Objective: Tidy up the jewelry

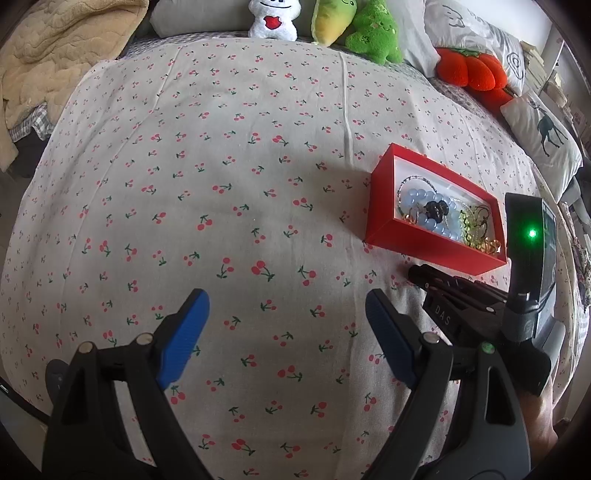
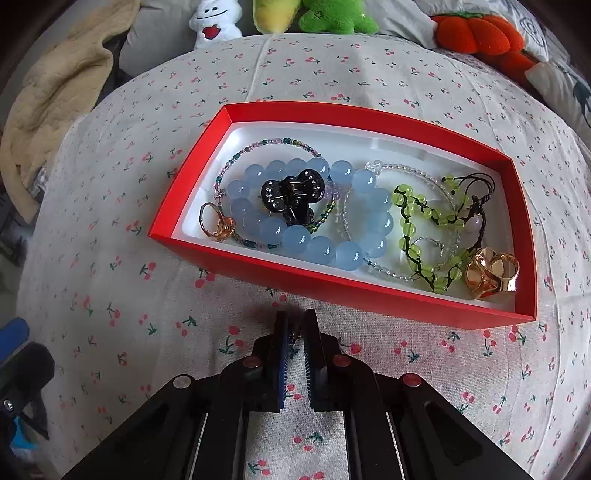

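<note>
The jewelry sits in a red box (image 2: 332, 291) with a white inside, on the cherry-print bedsheet (image 2: 110, 288). The right gripper (image 2: 295, 332) is just in front of the box's near wall. Its blue pads are pressed almost together, and a tiny gold-looking bit shows in the narrow gap between them; what it is cannot be told.

Inside the box, by the left end, lies a small gold ring (image 2: 216, 225). Next to it is a blue bead bracelet (image 2: 310, 243), with a black hair clip (image 2: 293, 194) with little sparkly stones on top of it. A thin string of small mixed beads (image 2: 273, 142) curves behind them. In the middle is a clear bead bracelet (image 2: 406, 171). Toward the right end is a green bead bracelet (image 2: 413, 214) on dark cord, and a chunky gold ring (image 2: 491, 273) lies in the near right corner.

The left gripper (image 1: 288, 314) hangs over the bare sheet, well apart from the box, with its blue fingers (image 1: 184, 339) spread wide and nothing between them. From there, the right tool shows the letters "DAS" (image 1: 443, 314) and a green light (image 1: 532, 233).

At the far edge of the bed are a white plush toy (image 1: 273, 20), a green plush toy (image 1: 375, 31), an orange pumpkin plush (image 1: 469, 70) and a pillow with a deer (image 1: 546, 136). A tan blanket (image 1: 55, 55) lies at the far left corner.
</note>
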Motion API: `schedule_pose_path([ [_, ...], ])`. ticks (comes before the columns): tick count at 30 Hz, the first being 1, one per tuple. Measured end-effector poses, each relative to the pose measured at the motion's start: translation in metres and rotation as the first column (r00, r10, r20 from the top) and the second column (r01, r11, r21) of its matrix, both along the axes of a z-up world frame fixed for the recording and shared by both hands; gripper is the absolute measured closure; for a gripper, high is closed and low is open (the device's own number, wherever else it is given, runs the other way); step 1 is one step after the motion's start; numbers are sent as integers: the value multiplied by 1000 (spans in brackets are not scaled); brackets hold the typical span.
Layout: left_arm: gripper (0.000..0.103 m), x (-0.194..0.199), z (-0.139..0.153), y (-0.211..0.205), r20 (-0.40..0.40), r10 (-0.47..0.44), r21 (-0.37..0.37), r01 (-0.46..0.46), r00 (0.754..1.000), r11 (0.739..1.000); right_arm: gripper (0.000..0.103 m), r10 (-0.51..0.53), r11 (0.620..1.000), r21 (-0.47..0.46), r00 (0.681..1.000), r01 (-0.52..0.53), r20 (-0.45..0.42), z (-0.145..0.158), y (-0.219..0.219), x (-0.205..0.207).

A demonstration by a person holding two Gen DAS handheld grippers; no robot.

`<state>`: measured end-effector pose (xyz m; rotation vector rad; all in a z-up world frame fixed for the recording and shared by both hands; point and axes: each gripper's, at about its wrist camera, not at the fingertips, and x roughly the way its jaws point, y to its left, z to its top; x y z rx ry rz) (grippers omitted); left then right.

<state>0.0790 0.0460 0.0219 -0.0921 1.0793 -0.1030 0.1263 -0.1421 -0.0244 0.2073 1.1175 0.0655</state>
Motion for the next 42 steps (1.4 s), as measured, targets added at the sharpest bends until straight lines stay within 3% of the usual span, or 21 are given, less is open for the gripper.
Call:
schedule_pose_path([
  [7,16,-1,-3,-4,-2,-15,25,15,1000,1000,96,21,997,79,1000,-20,-3,26,-14,-15],
  [16,16,-2,-8,-17,-9,-35,38,35,999,999,96,-17,996,86,994,8,105,71,-41,-22],
  [30,16,-5,-14,-38,-15,-88,62,88,996,994,93,-144,990,23,983,142,113,59,-73,0],
  [32,16,-6,-13,-40,-14,-97,67,98,995,993,84,-155,988,18,981,154,117,61,-74,-1],
  [35,16,-9,-14,-44,-13,-106,85,107,994,991,32,-169,985,9,973,170,160,68,-75,-10],
  [38,16,-15,-12,-43,-8,-87,99,88,996,991,32,-160,987,-1,972,163,171,77,-75,-22],
  [41,16,-25,-9,-39,-8,-57,62,58,998,996,32,-166,986,-1,973,168,162,84,-78,-41],
  [42,11,-29,-8,-39,-10,-54,51,54,999,997,27,-168,985,-4,973,171,158,87,-79,-48],
])
